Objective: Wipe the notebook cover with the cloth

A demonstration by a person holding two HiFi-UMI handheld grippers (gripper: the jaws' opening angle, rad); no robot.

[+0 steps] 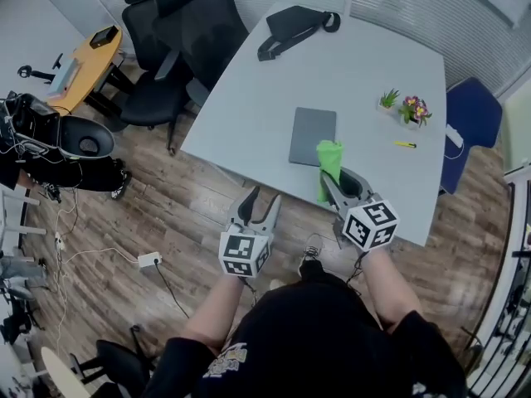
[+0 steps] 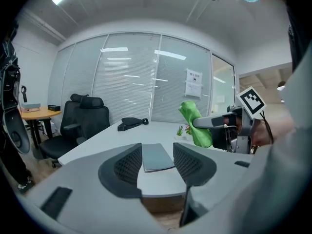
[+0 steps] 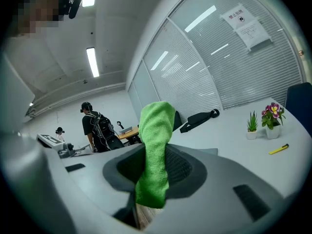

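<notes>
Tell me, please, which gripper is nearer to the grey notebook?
Right. The right gripper, shut on the green cloth, hangs just short of the notebook; the left gripper, open, is farther back.

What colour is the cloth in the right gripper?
The cloth is bright green, clearest in the right gripper view.

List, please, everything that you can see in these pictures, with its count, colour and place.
table: one, white, centre
notebook: one, grey, closed, on the table towards its near edge
cloth: one, green, clamped in the right gripper
bag: one, black, table's far end
potted plants: two, one green, one flowering, table's right side
pen: one, yellow, near the plants
office chairs: two, black, left of the table
chair: one, blue, right of the table
round table: one, wooden, far left
left gripper: grey, open, empty
right gripper: grey, shut on the cloth
</notes>
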